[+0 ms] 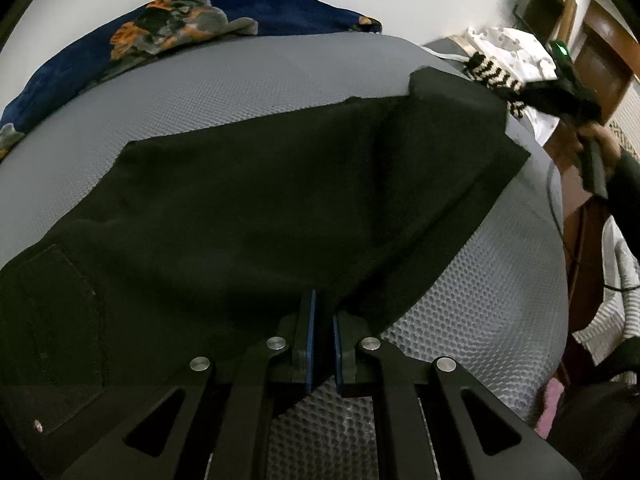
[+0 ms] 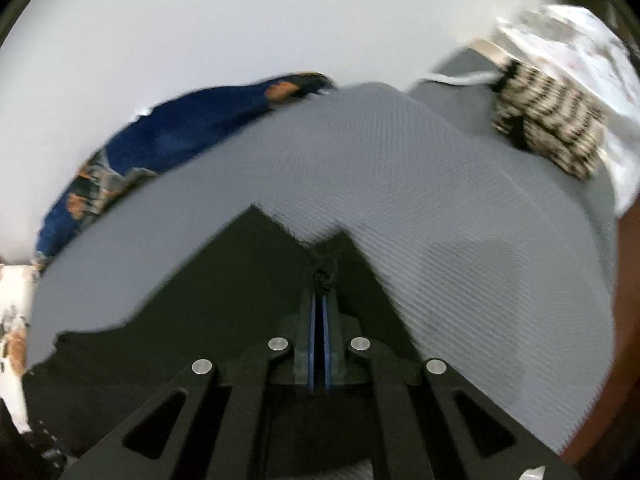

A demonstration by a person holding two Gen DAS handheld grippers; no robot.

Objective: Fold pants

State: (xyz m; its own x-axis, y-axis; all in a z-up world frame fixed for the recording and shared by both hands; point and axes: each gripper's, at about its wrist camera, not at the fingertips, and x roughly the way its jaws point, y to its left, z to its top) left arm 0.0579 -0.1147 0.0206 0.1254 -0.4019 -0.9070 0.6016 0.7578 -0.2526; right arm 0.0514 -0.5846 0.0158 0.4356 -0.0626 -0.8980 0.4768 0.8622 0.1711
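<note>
At six o'clock in the left wrist view, the left gripper point(image 1: 325, 312) has its blue-padded jaws drawn nearly together, clamped on the near edge of the black pants point(image 1: 240, 216). One pair of pants is present, counted once; it spreads from the jaws toward nine o'clock, where a back pocket point(image 1: 60, 332) lies flat, and toward two o'clock, where a leg runs out over the grey mattress point(image 1: 200, 92). At six o'clock in the right wrist view, the right gripper point(image 2: 320, 292) is likewise closed, its pads pinching a bunched tip of the pants point(image 2: 224, 288) just beyond the fingertips; cloth falls away on both sides of the jaws toward eight and four o'clock. This view is blurred. Two grippers in all, each gripping the garment. Farther out, at two o'clock in the left view, the right gripper point(image 1: 568, 92) appears with a hand point(image 1: 600, 140) on its handle. Beyond the mattress, at eleven o'clock, lies one blue patterned blanket point(image 1: 180, 28); at one o'clock, one black-and-white striped cloth point(image 1: 496, 76).
</note>
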